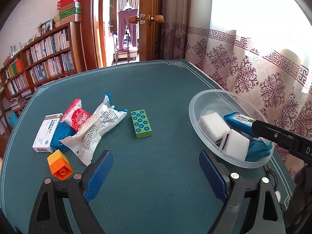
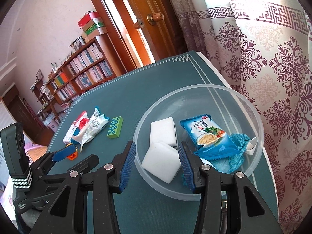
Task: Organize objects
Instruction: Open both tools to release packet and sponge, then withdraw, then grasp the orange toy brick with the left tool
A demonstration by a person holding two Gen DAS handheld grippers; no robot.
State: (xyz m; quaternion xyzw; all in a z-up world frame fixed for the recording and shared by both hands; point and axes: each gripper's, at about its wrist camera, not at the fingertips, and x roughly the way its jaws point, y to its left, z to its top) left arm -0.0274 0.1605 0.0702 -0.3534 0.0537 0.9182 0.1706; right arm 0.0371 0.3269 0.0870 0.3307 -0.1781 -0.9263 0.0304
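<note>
My left gripper (image 1: 156, 175) is open over bare green table, nothing between its blue pads. Ahead of it lie a green studded brick (image 1: 141, 123), an orange block (image 1: 59, 164), a white box (image 1: 46, 132), a blue cloth (image 1: 61, 136), a red-and-white packet (image 1: 78, 115) and a white plastic bag (image 1: 97, 128). A clear bowl (image 2: 195, 89) at the right holds two white sponges (image 2: 161, 161), a blue cracker packet (image 2: 206, 134) and a teal cloth (image 2: 237, 146). My right gripper (image 2: 157, 165) hovers over the bowl's near rim, its jaws partly apart and holding nothing.
The table (image 1: 156, 89) has a green cover with a white border line. A patterned curtain (image 1: 263, 74) hangs close behind the bowl on the right. Beyond the far edge stand a bookshelf (image 1: 39, 62) and an open wooden door (image 1: 152, 19).
</note>
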